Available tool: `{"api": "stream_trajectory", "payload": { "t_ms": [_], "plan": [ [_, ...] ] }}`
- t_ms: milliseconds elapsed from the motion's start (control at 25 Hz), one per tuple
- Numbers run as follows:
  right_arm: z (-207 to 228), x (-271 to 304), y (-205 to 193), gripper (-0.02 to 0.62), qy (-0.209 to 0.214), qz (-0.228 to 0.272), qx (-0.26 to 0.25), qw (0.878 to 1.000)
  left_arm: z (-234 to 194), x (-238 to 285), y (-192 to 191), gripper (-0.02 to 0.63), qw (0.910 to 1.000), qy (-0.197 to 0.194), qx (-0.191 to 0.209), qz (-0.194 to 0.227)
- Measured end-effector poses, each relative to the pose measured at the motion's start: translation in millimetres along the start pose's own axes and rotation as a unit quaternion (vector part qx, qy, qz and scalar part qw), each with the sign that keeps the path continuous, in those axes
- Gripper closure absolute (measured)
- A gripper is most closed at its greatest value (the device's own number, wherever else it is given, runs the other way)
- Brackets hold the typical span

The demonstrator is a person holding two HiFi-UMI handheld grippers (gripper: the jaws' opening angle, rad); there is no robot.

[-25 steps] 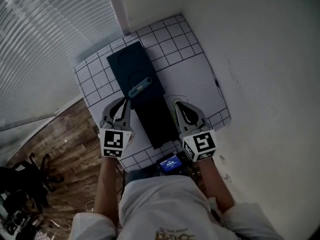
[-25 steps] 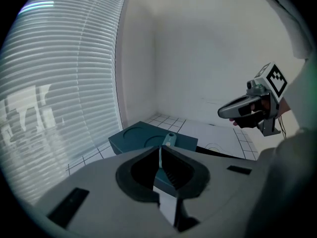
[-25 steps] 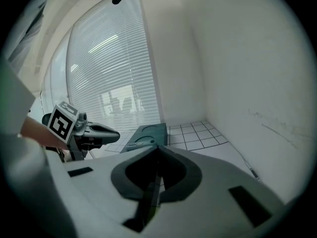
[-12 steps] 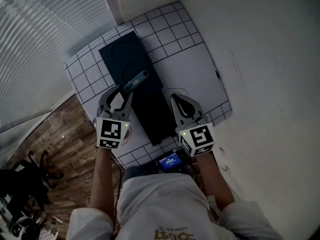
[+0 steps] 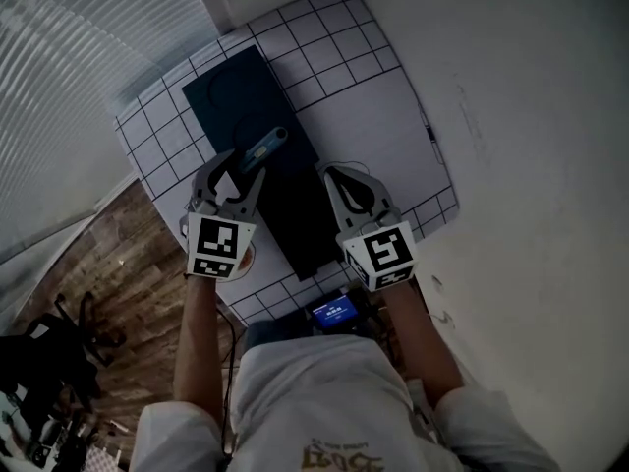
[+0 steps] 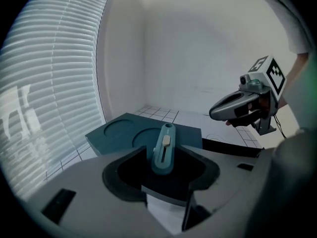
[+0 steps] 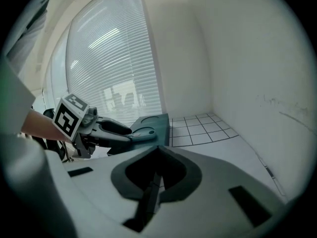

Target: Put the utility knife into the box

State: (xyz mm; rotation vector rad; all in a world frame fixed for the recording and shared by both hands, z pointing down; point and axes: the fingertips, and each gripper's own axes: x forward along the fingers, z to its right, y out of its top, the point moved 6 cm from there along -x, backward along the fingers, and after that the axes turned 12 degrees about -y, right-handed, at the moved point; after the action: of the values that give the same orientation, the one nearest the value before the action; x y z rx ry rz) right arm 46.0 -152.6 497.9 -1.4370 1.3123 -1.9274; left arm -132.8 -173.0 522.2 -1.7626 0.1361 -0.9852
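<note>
The left claw (image 7: 130, 133) hides much of the utility knife (image 7: 144, 131) (from the right gripper view).

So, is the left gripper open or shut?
Open: the left gripper's jaws have just been opening and stand clear of the utility knife between them.

One utility knife (image 5: 263, 146) is counted left of centre in the head view, and one dark box (image 5: 236, 91) under it. Two round recesses (image 6: 119, 129) are counted in the box's top in the left gripper view. Two grippers are counted, the left gripper (image 5: 241, 163) and the right gripper (image 5: 344, 175). Two marker cubes (image 5: 218, 247) are seen, one on each. One gridded tabletop (image 5: 369, 96), one blue-screened device (image 5: 335, 312) at lower centre and one slatted blind (image 5: 88, 28) at upper left are counted.
</note>
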Motion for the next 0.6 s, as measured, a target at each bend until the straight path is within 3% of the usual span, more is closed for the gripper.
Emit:
{"api": "stream_trajectory", "payload": {
  "t_ms": [440,600],
  "plan": [
    [-6,17,-1,0.588,0.009,-0.005,-0.029,1.000,4,3,1,0.458,0.9995,-0.022,0.014,-0.017],
    [-7,19,4,0.588,0.010,0.000,-0.041,0.999,6,3,-1,0.459,0.9994,-0.013,0.025,-0.019]
  ]
}}
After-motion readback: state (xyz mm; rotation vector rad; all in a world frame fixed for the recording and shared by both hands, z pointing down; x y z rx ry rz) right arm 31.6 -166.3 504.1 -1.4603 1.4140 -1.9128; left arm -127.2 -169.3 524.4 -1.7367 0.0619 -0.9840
